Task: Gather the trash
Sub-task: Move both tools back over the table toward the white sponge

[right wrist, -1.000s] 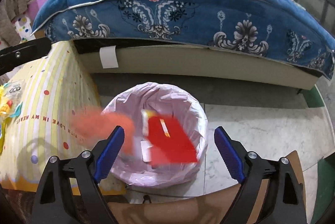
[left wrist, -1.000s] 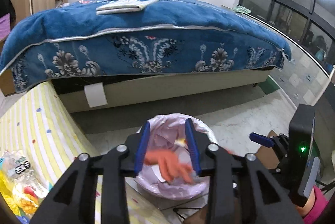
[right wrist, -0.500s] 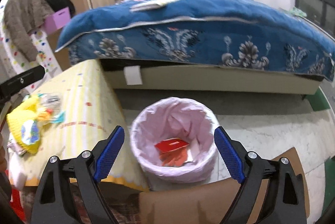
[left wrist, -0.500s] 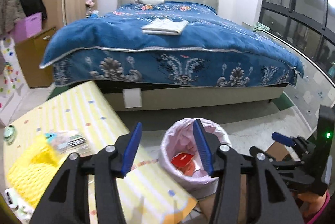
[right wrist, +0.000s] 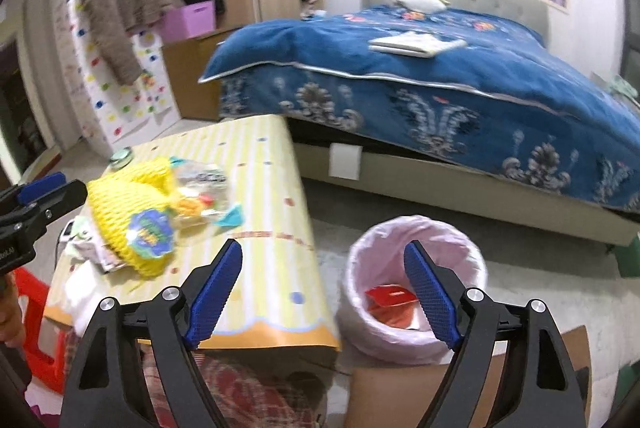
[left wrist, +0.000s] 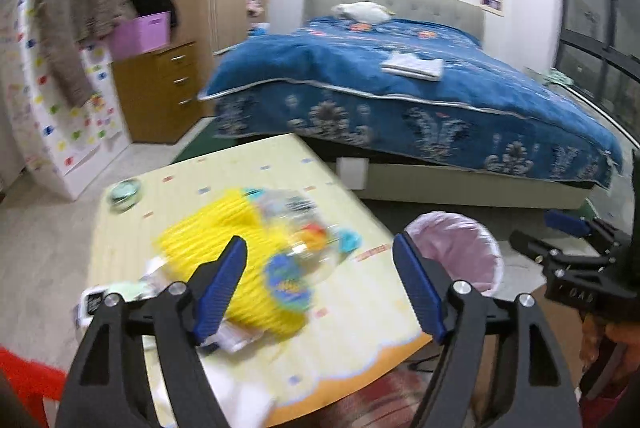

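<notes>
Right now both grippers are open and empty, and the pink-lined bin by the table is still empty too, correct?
Not quite. The left gripper and right gripper are open and empty, but the bin is not: the right wrist view shows red wrappers inside it.

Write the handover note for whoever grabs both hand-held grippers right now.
Left hand-held gripper: open, empty, over the table pile.
Right hand-held gripper: open, empty, between table edge and bin.
Done: red wrappers lie in the pink-lined bin on the floor right of the table.
Left: yellow net, clear snack bags and white scraps on the table.
</notes>
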The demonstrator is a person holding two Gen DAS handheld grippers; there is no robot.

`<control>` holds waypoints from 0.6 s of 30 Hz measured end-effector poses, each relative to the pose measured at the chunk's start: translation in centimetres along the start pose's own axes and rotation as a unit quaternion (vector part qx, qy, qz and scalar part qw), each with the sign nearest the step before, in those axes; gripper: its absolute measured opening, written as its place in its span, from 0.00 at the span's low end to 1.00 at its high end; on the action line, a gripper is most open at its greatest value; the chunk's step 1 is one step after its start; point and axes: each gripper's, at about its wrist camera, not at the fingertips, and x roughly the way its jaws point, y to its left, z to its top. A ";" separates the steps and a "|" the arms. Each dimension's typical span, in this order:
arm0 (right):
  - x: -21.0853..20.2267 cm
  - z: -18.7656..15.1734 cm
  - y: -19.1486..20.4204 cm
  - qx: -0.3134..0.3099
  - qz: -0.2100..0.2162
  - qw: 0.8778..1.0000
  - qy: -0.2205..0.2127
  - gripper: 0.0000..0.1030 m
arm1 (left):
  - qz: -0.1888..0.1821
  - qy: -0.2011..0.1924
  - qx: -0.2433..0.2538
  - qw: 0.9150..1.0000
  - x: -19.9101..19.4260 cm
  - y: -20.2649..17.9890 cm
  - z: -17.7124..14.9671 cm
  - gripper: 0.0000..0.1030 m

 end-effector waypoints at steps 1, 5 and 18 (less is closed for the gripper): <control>0.1 0.0 0.8 -0.007 0.006 1.000 0.002 0.79 | 0.011 0.000 -0.006 1.000 -0.4 0.8 -0.4 0.72; 0.5 -0.1 3.9 -0.035 0.026 0.999 0.008 0.79 | 0.042 0.014 -0.039 0.998 -1.4 4.8 -2.8 0.72; 1.2 -0.9 8.1 -0.076 0.052 0.995 0.024 0.79 | 0.054 0.092 -0.113 0.988 -1.8 9.6 -11.3 0.74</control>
